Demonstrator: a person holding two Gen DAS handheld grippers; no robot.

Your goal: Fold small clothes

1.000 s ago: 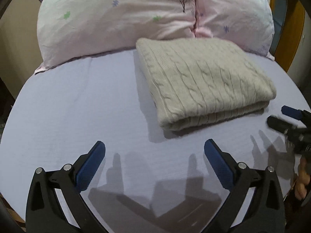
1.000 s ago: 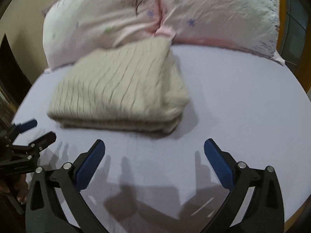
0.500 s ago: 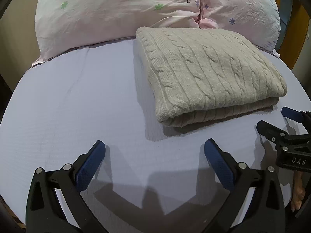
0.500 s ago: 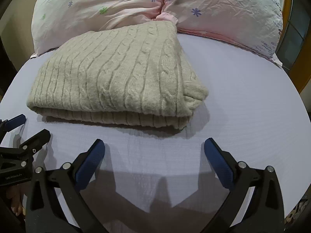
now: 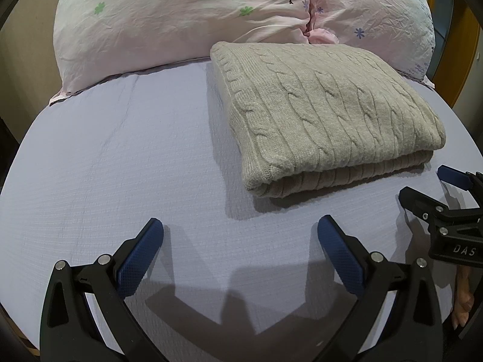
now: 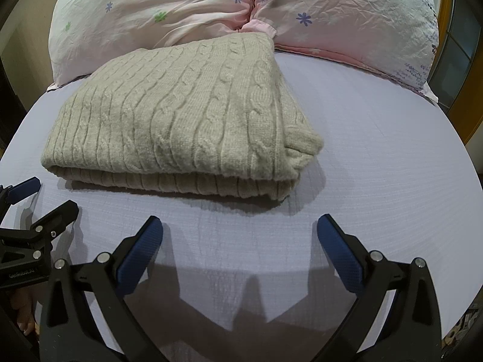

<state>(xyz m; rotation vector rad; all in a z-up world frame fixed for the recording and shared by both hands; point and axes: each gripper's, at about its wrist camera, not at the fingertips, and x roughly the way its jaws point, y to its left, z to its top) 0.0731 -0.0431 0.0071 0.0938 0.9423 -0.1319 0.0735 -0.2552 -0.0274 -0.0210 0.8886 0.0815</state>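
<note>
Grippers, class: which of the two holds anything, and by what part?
Neither: the left gripper and right gripper are open, short of the folded sweater.

Bare lavender bedsheet gives you open passage in front of and left of the folded cable-knit sweater, and to its right in the right wrist view. Two pink pillows block the far side, touching the sweater's back edge.
</note>
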